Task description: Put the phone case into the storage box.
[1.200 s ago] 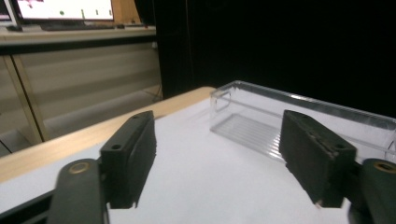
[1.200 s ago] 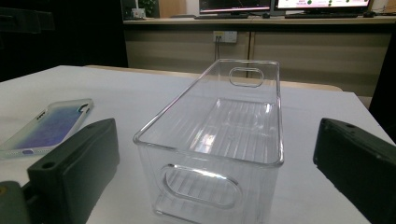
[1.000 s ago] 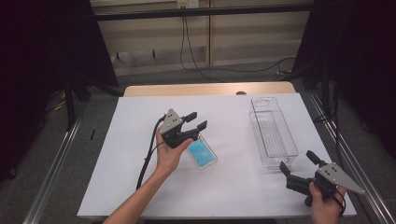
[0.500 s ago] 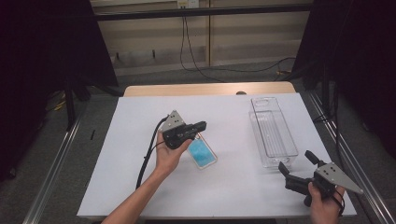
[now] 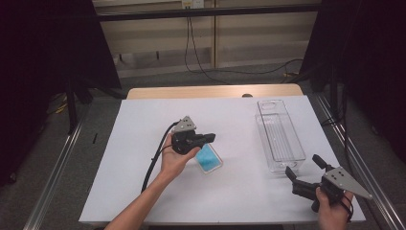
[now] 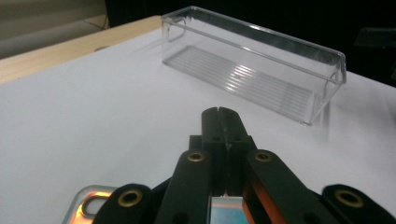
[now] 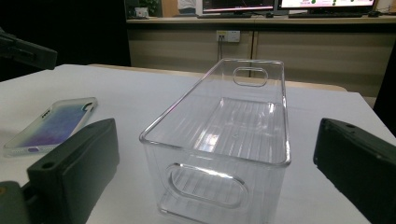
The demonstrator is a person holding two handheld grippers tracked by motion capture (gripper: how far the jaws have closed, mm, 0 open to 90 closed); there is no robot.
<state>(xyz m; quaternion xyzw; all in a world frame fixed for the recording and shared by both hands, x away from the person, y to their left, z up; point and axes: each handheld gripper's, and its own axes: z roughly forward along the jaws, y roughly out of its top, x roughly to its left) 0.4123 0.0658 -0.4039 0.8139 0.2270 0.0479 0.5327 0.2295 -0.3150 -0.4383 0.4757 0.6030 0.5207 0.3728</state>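
**Phone case [image 5: 209, 158] beneath the left gripper**

Phone case flat on white table [image 5: 143, 191], just below and beside left gripper [image 5: 207, 138], jaws pressed together, nothing between them. Right gripper [image 5: 304, 169] near the front right corner, jaws spread wide, facing clear plastic bin [image 5: 279, 135]. Wooden edge [image 5: 210, 91] behind; dark curtains either side.

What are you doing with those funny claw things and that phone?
A person holds a claw tool in each hand at a white table. The left gripper has its jaws shut and hovers right over a blue phone lying flat on the table, with nothing gripped. The right gripper is open and waits near the close end of an empty clear plastic bin. The phone is not in the bin.
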